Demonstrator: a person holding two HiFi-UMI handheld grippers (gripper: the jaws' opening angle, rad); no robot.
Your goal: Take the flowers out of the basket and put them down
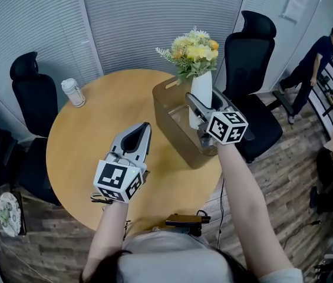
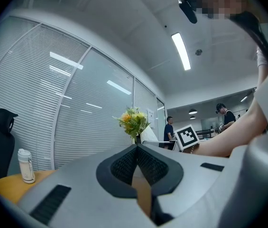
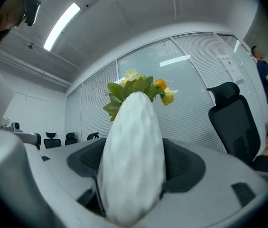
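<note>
A white vase (image 1: 201, 89) with yellow flowers (image 1: 194, 50) is held upright over the brown basket (image 1: 169, 119) on the round wooden table (image 1: 95, 134). My right gripper (image 1: 198, 108) is shut on the white vase, which fills the gap between the jaws in the right gripper view (image 3: 133, 160), with the flowers (image 3: 138, 87) above. My left gripper (image 1: 139, 135) hovers over the table left of the basket, shut and empty; its jaws meet in the left gripper view (image 2: 137, 161), where the flowers (image 2: 134, 121) show beyond.
A white lidded cup (image 1: 73, 92) stands at the table's far left. Black office chairs (image 1: 33, 93) (image 1: 250, 46) ring the table. A person (image 1: 315, 61) stands at the far right. A dark device (image 1: 187, 220) lies at the near table edge.
</note>
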